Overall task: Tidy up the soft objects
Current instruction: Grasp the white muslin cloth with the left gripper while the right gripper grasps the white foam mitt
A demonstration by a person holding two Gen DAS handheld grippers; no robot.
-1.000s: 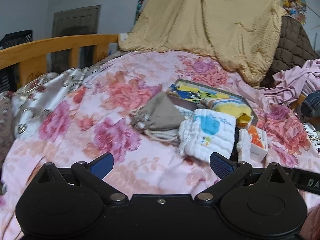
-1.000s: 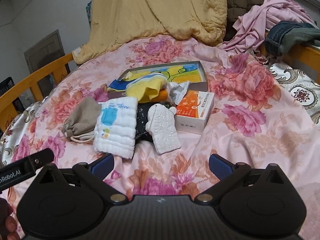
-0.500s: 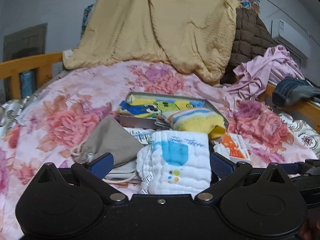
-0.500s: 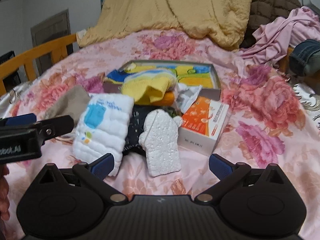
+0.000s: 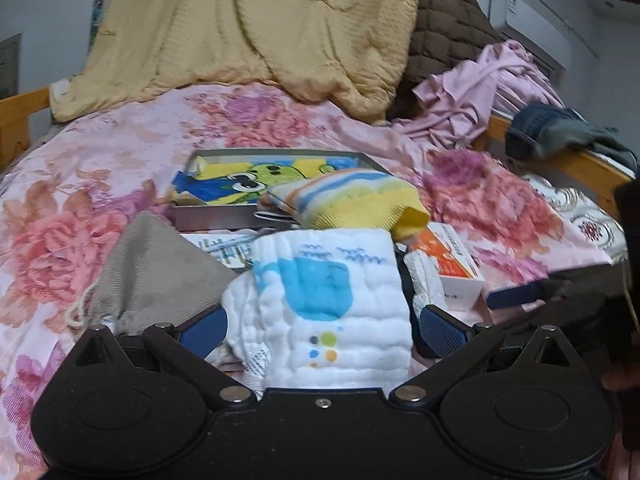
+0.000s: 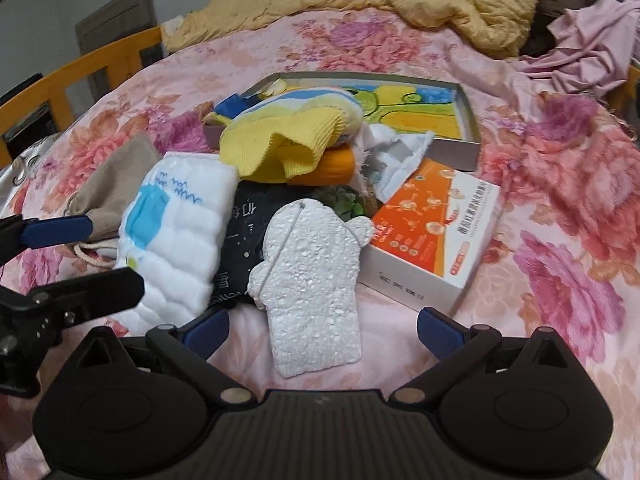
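A folded white cloth with a blue patch [image 5: 324, 304] lies on the flowered bedspread, and my left gripper [image 5: 320, 330] stands open with one finger on each side of it. Left of the cloth rests a grey drawstring pouch [image 5: 152, 276]. A yellow striped sock [image 5: 352, 200] lies over the edge of a shallow cartoon-print box [image 5: 212, 220]. My right gripper [image 6: 322, 332] is open over the near end of a white foam mitten shape [image 6: 312, 292]. In the right wrist view the white cloth [image 6: 176, 240] sits between the left gripper's fingers [image 6: 56, 230].
An orange and white carton [image 6: 436, 236] lies right of the mitten, on a dark item [image 6: 240, 232]. A yellow blanket [image 5: 248, 28], a brown quilt [image 5: 444, 28], pink clothes [image 5: 488, 88] and jeans [image 5: 556, 128] are heaped at the back. Wooden bed rails [image 6: 92, 64] run along the sides.
Both grippers have moved forward to the pile. The left one swung right and now straddles the white cloth; the right one has closed in on the foam mitten. Both stay open.
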